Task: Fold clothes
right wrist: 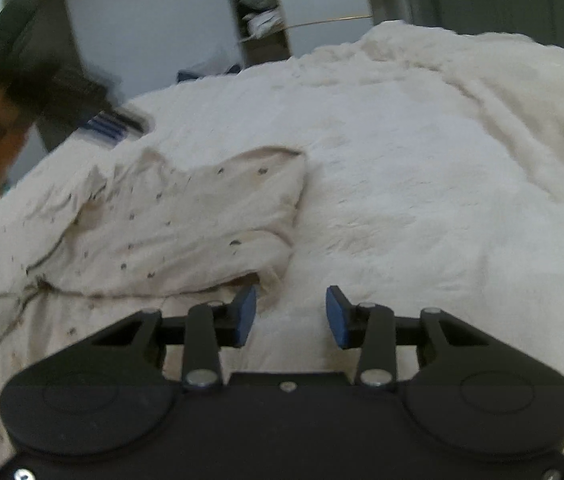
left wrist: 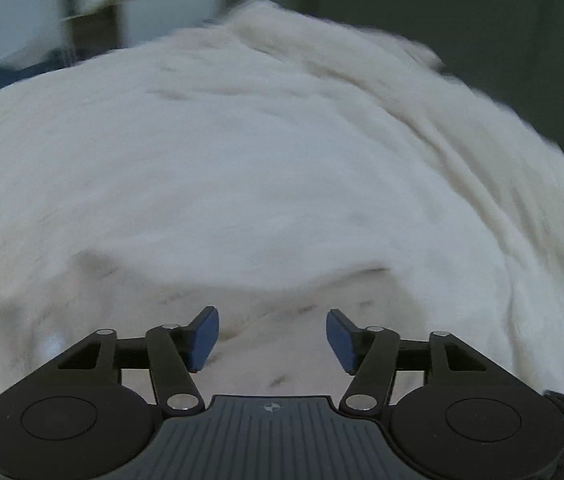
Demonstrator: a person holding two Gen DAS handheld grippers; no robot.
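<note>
both tools spread above a dotted garment on the bed

the left tool [left wrist: 272, 340] hangs over a cream fluffy blanket [left wrist: 266, 168] that covers the bed, its blue pads [left wrist: 204, 338] spread wide with nothing between them. the left wrist view is blurred, and only faint dark specks show in the cloth just ahead of the pads.

the right tool [right wrist: 291, 316] is also spread and holds nothing. just ahead of it and to its left lies the pale dotted garment [right wrist: 186, 224], partly doubled over on itself, with a folded corner close to the left pad [right wrist: 245, 314]; whether they touch cannot be told. more of the dotted cloth runs down the left side, with a dark seam line along it.

a person's arm in a dark sleeve [right wrist: 30, 68] shows blurred at upper left. behind the bed stands an open shelf [right wrist: 260, 8] with piled items.
</note>
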